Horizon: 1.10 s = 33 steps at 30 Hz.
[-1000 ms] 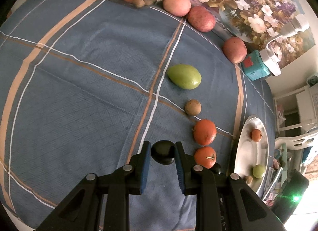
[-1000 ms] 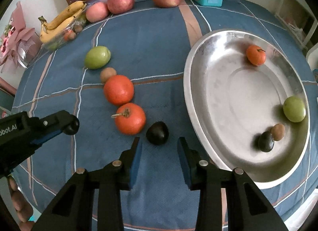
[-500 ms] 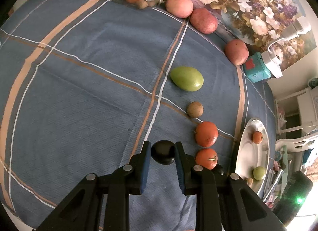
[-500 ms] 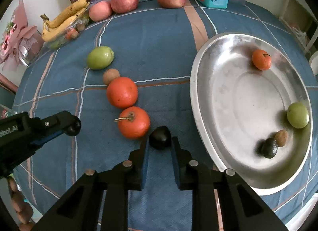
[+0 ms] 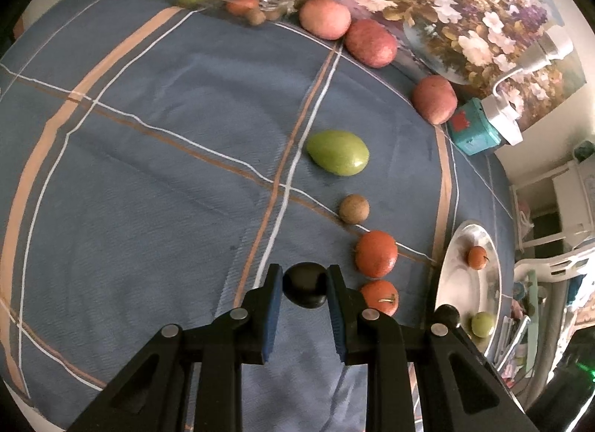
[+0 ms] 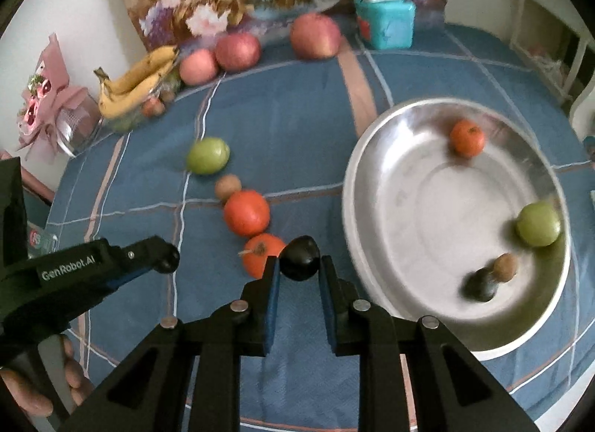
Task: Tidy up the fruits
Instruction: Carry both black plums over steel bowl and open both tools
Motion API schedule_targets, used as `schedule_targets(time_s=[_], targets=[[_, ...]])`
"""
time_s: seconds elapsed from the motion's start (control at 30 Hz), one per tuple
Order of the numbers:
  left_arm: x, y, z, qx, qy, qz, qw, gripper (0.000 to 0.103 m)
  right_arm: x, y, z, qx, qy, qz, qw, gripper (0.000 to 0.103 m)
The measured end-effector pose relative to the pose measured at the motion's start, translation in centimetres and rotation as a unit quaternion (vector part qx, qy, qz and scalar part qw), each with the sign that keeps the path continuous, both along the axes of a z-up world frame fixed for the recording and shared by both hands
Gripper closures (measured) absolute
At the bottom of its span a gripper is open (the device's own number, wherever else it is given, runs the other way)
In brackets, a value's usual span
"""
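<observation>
- Covering the surface (image 6: 297, 134), we see a blue cloth with tan and white stripes, fruit scattered across it.
- We see a silver tray (image 6: 372, 156) on the right side of the surface, holding a small orange (image 6: 467, 137), a green fruit (image 6: 538, 224), a brown fruit (image 6: 504, 267) and a dark one touching it.
- We see a green mango (image 5: 338, 152), a small brown fruit (image 5: 353, 209) and two orange fruits (image 5: 375, 253) in a line on the cloth, left of the tray.
- We hold the left tongs (image 5: 304, 285) clenched on a dark fruit (image 5: 305, 288), above the cloth, just beside the nearer orange fruit.
- We hold the right tongs (image 6: 297, 270) clenched on a second dark fruit (image 6: 300, 257), between the orange fruits and the tray's rim; whether it touches the cloth we cannot tell.
</observation>
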State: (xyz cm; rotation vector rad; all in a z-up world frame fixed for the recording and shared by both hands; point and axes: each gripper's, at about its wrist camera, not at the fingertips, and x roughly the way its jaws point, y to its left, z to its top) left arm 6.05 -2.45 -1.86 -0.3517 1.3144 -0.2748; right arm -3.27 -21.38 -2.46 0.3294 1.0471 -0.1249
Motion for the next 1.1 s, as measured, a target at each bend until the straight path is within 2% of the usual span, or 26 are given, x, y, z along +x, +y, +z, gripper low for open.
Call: schedule_targets(time_s=[0.1, 0.2, 0.3, 0.37, 0.53, 0.67, 0.7, 0.77, 0.8, 0.9, 0.97, 1.1], targets=[[-0.1, -1.4, 0.5, 0.004, -0.013, -0.023, 0.9997, 0.077, -0.7, -1.4, 0.3, 0.014, -0.009, -0.025, 1.0, 0.081], [-0.6, -3.7, 1.4, -0.009, -0.032, -0.062, 0.9975, 0.077, -1.4, -3.7, 0.4, 0.013, -0.016, -0.077, 0.997, 0.081], [-1.4, -6.4, 2.1, -0.022, -0.05, -0.105, 0.9929, 0.077, -2.7, -6.0, 0.0, -0.01, 0.001, -0.133, 0.991, 0.081], [-2.1, -8.6, 2.3, -0.024, -0.063, -0.138, 0.9882, 0.077, -3.5, -7.7, -0.5, -0.008, 0.01, -0.163, 0.986, 0.081], [-3.5, -12.8, 2.5, -0.021, -0.089, -0.202, 0.9752, 0.077, -4.7, -10.2, -1.3, 0.0, 0.019, -0.197, 0.98, 0.081], [-3.7, -14.5, 2.2, -0.027, -0.09, -0.226, 0.9696, 0.075, -5.4, -10.9, -1.4, 0.003, 0.017, -0.198, 0.98, 0.081], [-3.6, -14.7, 2.2, -0.024, -0.089, -0.227, 0.9694, 0.072, -5.5, -10.9, -1.4, 0.004, 0.017, -0.197, 0.98, 0.081], [-3.6, -14.8, 2.2, -0.017, -0.091, -0.231, 0.9686, 0.057, -5.4, -11.0, -1.6, 0.009, 0.016, -0.196, 0.981, 0.081], [-3.6, -14.7, 2.3, -0.018, -0.093, -0.23, 0.9686, 0.045, -5.2, -11.1, -1.6, 0.01, 0.016, -0.195, 0.981, 0.08], [-3.5, -14.1, 2.7, -0.026, -0.096, -0.224, 0.9695, 0.044, -5.3, -10.9, -1.7, 0.013, 0.012, -0.194, 0.981, 0.078], [-3.5, -14.1, 2.6, -0.025, -0.096, -0.22, 0.9703, 0.043, -5.3, -11.0, -1.7, 0.016, 0.011, -0.194, 0.981, 0.066], [-3.0, -12.8, 2.3, -0.011, -0.09, -0.199, 0.9759, 0.021, -5.3, -10.8, -1.6, 0.009, 0.01, -0.195, 0.981, 0.059]])
